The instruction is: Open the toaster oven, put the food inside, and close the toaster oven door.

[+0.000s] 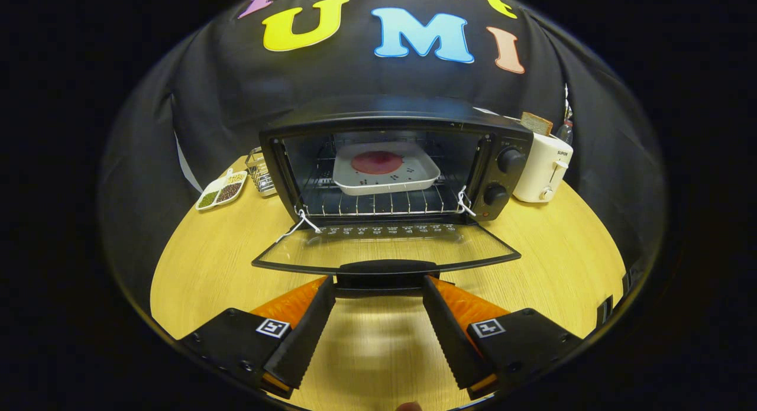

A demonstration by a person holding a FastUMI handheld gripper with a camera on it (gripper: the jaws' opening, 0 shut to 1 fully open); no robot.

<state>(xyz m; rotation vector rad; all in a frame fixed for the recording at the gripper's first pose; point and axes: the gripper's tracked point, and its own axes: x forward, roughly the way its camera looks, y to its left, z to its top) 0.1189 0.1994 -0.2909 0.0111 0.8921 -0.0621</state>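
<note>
Pale wooden tabletop (550, 251) under black cloth walls carries one black toaster oven (390, 162), its glass door (384, 248) dropped flat toward the camera. On the wire rack inside sits one white square tray (384, 173) holding a round reddish piece of food (377, 162) (dark specks lie beside it). Right of the oven stands one white toaster (543, 168) with a bread slice (536, 123) poking up; left lies a small divided dish (222, 190). The gripper (378, 287) is spread wide, fingertips flanking the door's black handle (379, 277), not clamping it.
</note>
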